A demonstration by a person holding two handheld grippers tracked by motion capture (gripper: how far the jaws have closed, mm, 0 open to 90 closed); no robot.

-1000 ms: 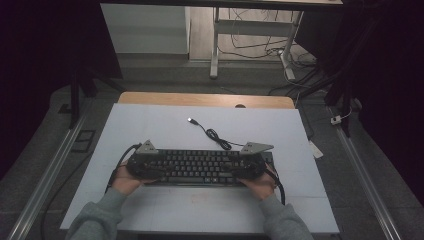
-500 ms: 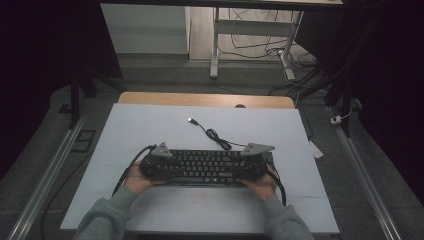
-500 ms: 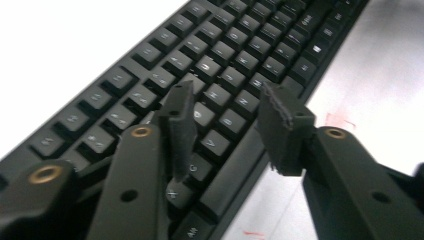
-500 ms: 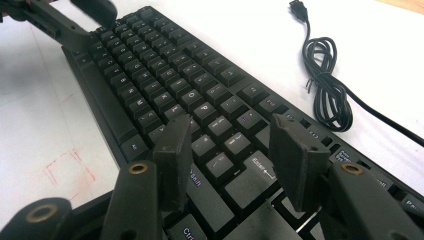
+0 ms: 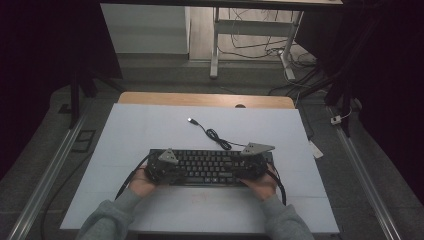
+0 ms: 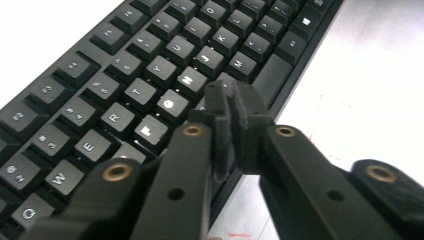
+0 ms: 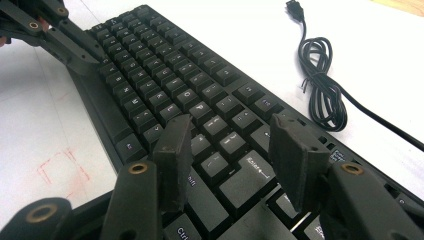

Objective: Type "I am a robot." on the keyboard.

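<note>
A pale blue-grey mat (image 5: 150, 125) covers the table in a dim room, with a wooden strip at its far edge and cables trailing on the floor beyond. Near the person's side of the mat lies a black keyboard (image 5: 210, 167), lengthwise across the table, its own USB cable (image 5: 212, 134) coiled loosely just behind it with the plug lying free on the mat. The left gripper (image 6: 231, 107) hovers over the keyboard's left half, above the home-row letters near its front edge; its jaws have just been closing and now stand pressed together with nothing between them. The right gripper (image 7: 232, 150) sits over the right end, above the Enter key region, its jaws apart with only keys beneath and nothing clasped; in the high view, both hands rest at the keyboard's two ends. The step in hand looks like typing, or pressing keys, with the closed left tip serving as a single poking finger. The next move likely calls for lowering that tip straight onto one keycap, centred so it does not catch a neighbouring key, and pressing gently enough that the keyboard does not slide on the mat.
</note>
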